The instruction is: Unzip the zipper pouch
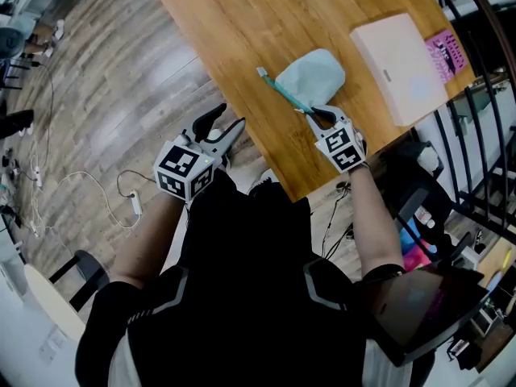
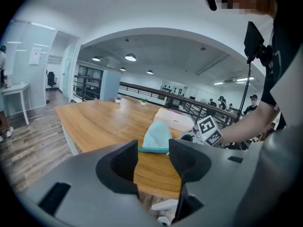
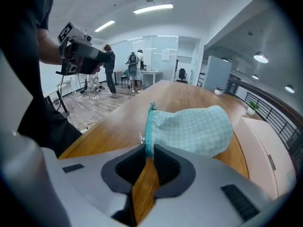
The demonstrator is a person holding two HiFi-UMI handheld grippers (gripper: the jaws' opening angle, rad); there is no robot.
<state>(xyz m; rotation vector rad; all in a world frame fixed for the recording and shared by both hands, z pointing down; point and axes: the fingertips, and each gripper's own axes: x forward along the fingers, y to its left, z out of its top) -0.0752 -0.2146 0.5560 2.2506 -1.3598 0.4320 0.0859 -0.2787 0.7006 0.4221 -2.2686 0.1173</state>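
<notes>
The zipper pouch (image 1: 313,76) is laid near the table (image 1: 242,31) edge, its zipper line running away from the right gripper (image 1: 321,118), which is clamped on its near end; the slider is hard to make out. The left gripper (image 1: 226,126) is held open

The left tongs (image 2: 154,151) stand apart and empty, with the zipper pouch (image 2: 157,137) lying on the wooden table (image 2: 94,119) beyond.

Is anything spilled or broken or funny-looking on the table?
No, nothing is spilled or broken. The pouch lies slantwise near the table's edge, with the right gripper pinching its zipper end. The one untidy bit is off the table: loose cables on the floor.
</notes>
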